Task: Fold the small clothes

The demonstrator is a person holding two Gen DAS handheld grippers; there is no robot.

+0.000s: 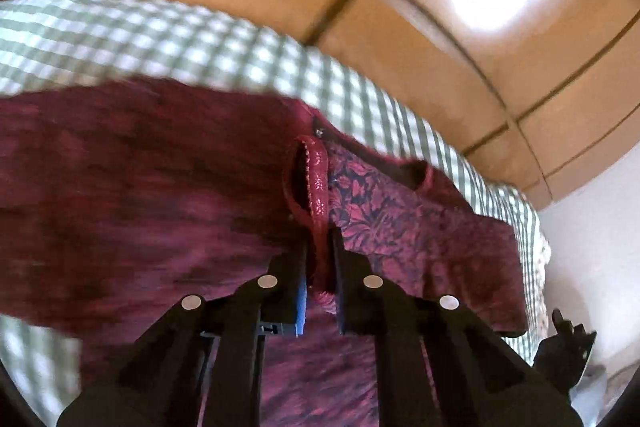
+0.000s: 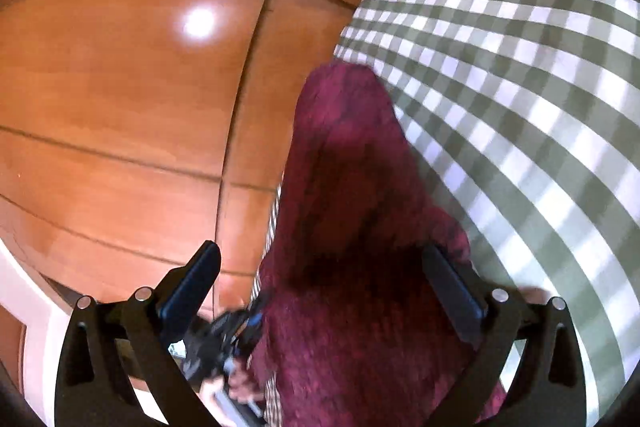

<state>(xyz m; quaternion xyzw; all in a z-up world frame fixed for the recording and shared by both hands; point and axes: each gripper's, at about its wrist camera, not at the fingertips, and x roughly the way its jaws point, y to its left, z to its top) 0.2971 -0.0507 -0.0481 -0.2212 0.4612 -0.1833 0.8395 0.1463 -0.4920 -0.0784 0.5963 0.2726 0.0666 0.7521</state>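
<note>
The left gripper (image 1: 320, 263) is clamped on the shiny trimmed edge of a dark red patterned knit garment (image 1: 152, 195), which spreads over a green-and-white checked bedsheet (image 1: 132, 39). The right gripper (image 2: 324, 267) gapes wide, holding nothing; the garment's maroon fabric lies between its fingers.

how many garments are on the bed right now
1: a maroon patterned top spread on the green checked bedcover, its neckline trim pinched in the left gripper. In the right wrist view it lies between the open fingers of the right gripper. Others may lie out of view.
</note>
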